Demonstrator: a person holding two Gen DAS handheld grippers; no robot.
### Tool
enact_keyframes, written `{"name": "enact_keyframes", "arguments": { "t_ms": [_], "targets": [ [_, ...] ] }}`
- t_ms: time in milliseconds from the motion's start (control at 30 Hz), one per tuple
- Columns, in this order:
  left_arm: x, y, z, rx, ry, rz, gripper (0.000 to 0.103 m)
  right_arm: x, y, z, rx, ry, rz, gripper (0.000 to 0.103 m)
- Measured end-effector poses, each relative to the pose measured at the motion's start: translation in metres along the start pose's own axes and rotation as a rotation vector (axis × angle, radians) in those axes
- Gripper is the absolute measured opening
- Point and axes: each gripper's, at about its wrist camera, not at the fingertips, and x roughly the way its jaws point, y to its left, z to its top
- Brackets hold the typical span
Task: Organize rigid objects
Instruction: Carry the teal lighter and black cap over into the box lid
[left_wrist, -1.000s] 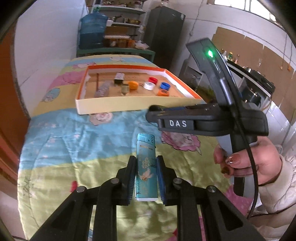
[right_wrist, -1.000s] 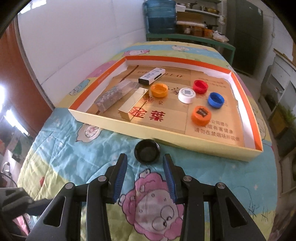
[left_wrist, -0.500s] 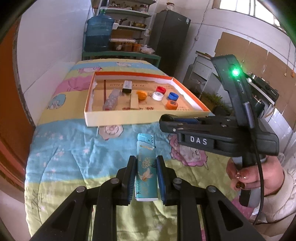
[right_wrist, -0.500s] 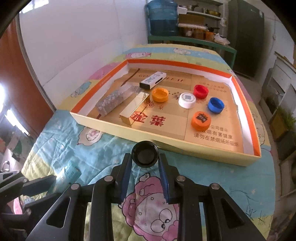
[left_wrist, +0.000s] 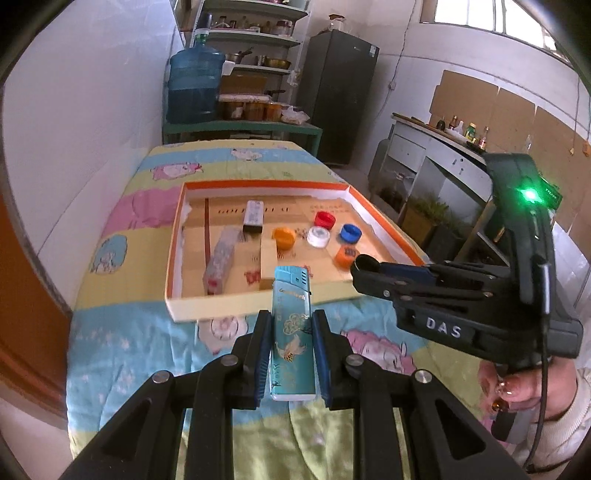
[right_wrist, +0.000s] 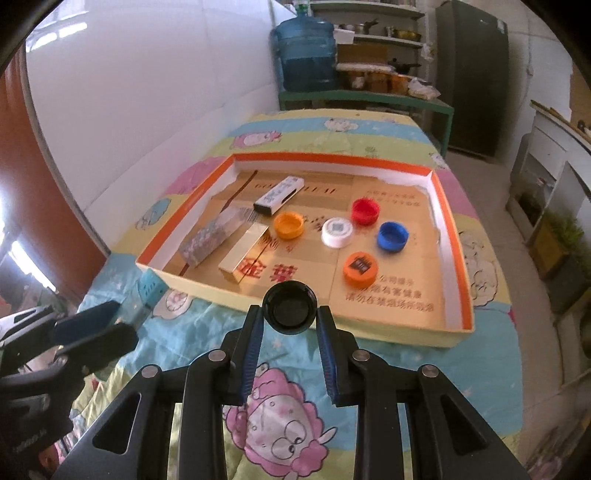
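Note:
My left gripper is shut on a teal lighter and holds it above the blanket, just short of the near wall of the orange-rimmed cardboard tray. My right gripper is shut on a black bottle cap, raised at the tray's near wall. The black cap also shows at the right gripper's tip in the left wrist view. In the tray lie several coloured caps, among them orange, blue and white, and a gold box.
The tray lies on a cartoon-print blanket over a table. A white-and-black box and a clear glittery box also lie in the tray. A white wall runs along the left. A blue water jug and shelves stand behind.
My right gripper closed on the black cap and lifted it off the blanket toward the tray. My left gripper rose with the lighter and moved toward the tray.

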Motion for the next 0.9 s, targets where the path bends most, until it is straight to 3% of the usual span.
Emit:
{"name": "enact_keyframes", "arguments": {
  "t_ms": [467,900],
  "targets": [
    [0.023,0.005,0.045,-0.008,-0.03,0.02,0.023,-0.006,-0.018,0.025,0.015,-0.037,-0.009,0.03],
    [0.051,0.033,0.073,-0.027,-0.013,0.082,0.023,0.019,-0.017,0.046,0.003,-0.028,0.025,0.03]
  ]
}}
